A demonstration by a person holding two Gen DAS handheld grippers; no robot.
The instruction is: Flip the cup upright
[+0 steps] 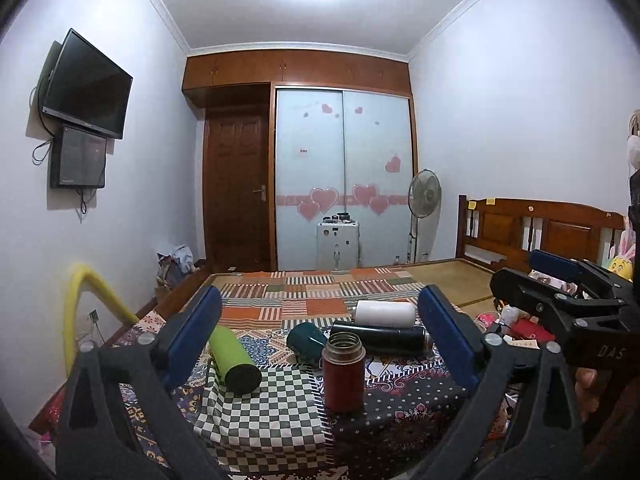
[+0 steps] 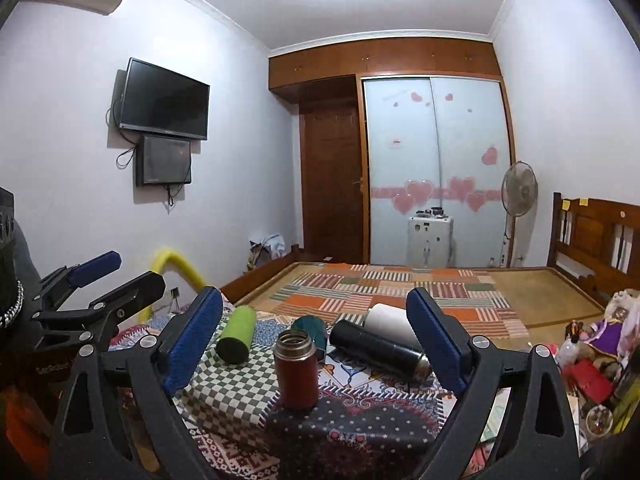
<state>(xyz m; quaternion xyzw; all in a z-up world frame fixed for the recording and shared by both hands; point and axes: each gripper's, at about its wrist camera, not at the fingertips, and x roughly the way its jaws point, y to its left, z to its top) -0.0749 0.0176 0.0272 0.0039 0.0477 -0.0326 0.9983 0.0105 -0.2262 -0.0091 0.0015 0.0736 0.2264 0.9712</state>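
Observation:
A red flask (image 1: 343, 372) (image 2: 297, 368) stands upright with its mouth open on the patterned cloth. Around it several cups lie on their sides: a green one (image 1: 234, 358) (image 2: 237, 334), a dark teal one (image 1: 306, 343) (image 2: 310, 326), a black one (image 1: 380, 338) (image 2: 378, 349) and a white one (image 1: 386, 313) (image 2: 386, 318). My left gripper (image 1: 320, 342) is open and empty, held back from the cups. My right gripper (image 2: 316, 340) is open and empty too. Each gripper shows at the edge of the other's view: the right gripper (image 1: 560, 280) and the left gripper (image 2: 100, 280).
The cups lie on a bed covered with patchwork cloths (image 1: 320, 292). A yellow foam tube (image 1: 80, 300) arches at the left. Toys and clutter (image 2: 592, 344) sit at the right by the wooden headboard (image 1: 540, 228). A fan (image 2: 519, 190) and wardrobe stand at the back.

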